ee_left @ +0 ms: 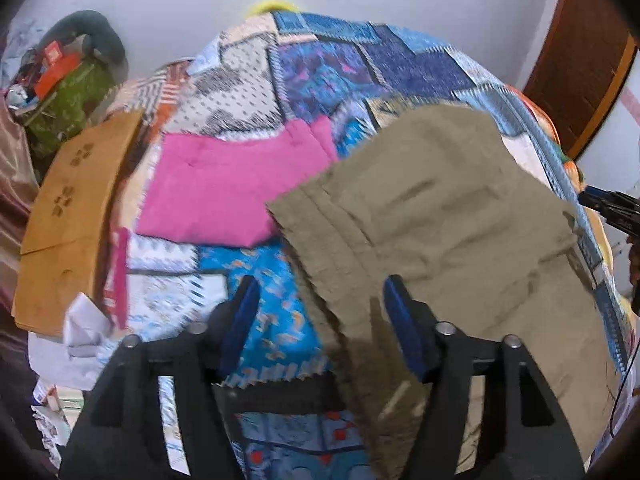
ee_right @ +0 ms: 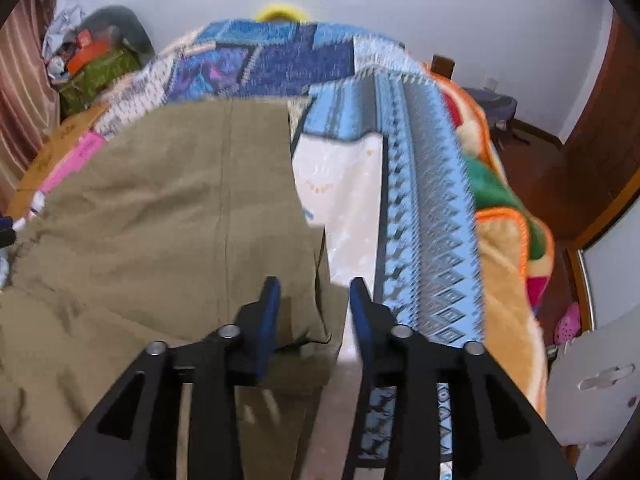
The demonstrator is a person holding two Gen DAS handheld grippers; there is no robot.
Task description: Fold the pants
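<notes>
Hovering over the bed, left tongs (ee_left: pixel 316 300) gape above the near-left edge of the khaki pants (ee_left: pixel 440 216) spread on the patchwork quilt (ee_left: pixel 320 64). Right view: right tongs (ee_right: pixel 314 300) released, straddling the pants' right edge. Judged mid-fold; next, pinch both edges.
</notes>
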